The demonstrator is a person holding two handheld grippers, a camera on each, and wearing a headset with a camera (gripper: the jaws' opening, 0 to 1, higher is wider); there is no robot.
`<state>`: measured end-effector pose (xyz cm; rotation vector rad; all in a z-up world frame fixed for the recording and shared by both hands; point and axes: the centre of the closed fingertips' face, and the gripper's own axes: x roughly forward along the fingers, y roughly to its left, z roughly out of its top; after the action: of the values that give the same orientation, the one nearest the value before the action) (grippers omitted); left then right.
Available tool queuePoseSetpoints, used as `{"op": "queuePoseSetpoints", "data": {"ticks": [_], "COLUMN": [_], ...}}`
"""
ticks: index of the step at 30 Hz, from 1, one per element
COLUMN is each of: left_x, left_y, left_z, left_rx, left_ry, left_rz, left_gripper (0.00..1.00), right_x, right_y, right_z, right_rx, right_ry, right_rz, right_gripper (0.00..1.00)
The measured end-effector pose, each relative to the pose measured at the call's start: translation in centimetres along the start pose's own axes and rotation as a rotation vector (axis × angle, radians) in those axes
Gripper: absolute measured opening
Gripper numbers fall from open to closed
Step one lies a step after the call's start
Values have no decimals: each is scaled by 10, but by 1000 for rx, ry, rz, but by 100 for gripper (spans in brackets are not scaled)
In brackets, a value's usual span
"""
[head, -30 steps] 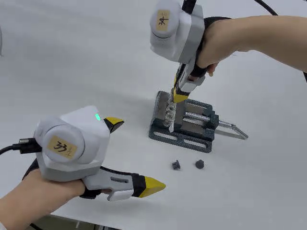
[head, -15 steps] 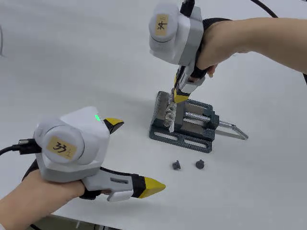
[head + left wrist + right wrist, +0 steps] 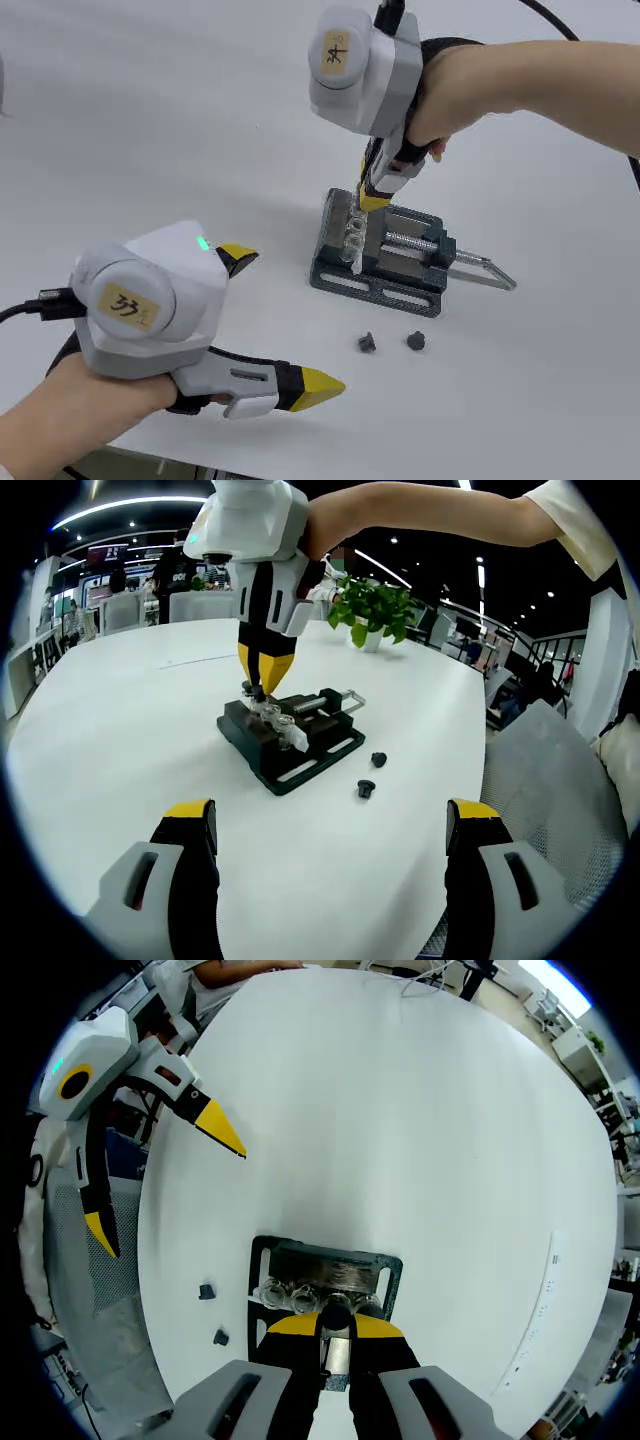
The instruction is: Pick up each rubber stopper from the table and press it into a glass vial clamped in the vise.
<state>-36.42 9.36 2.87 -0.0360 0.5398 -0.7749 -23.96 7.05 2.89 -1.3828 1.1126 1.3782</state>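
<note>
Over the vise (image 3: 385, 285), well in from the bench's (image 3: 150, 120) near edge, the right tool (image 3: 368, 205) has barely stirred, pinching a stopper (image 3: 337, 1311) onto a vial (image 3: 356, 225): seating seems unfinished. Left tool (image 3: 330, 820) gapes empty; two loose stoppers (image 3: 367, 344) wait.

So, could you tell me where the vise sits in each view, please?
Head view: the vise sits right of centre, under the right gripper.
Left gripper view: centre, slightly left, beneath that gripper's yellow tips.
Right gripper view: bottom centre, just beyond the right gripper's tips.
Shared landmark: the right gripper's yellow tips over the vise.
</note>
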Motion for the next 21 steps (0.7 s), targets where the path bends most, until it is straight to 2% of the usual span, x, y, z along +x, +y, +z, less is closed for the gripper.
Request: {"op": "queuePoseSetpoints", "data": {"ticks": [9,14,15,17,21], "left_x": [0,2,2,2,2], "left_y": [-1,-2,-2,-3,-3], "left_z": [-2,-2,-1,-1,-2], "left_rx": [-4,-2,-1,-2,0], "left_ry": [8,6,6,6,7], "left_rz": [-1,-8,-8,-10,-12], "left_gripper": [94,94,94,94,94], "right_x": [1,1,2,3,1], "right_y": [1,-3,-2,-10,-2], "right_z": [1,1,2,2,3], "right_rx": [46,121,181,180,186], "right_ry": [-13,-33,-44,-51,-68], "right_rz": [2,5,2,-4,-21], "right_gripper": [5,5,4,4,5]}}
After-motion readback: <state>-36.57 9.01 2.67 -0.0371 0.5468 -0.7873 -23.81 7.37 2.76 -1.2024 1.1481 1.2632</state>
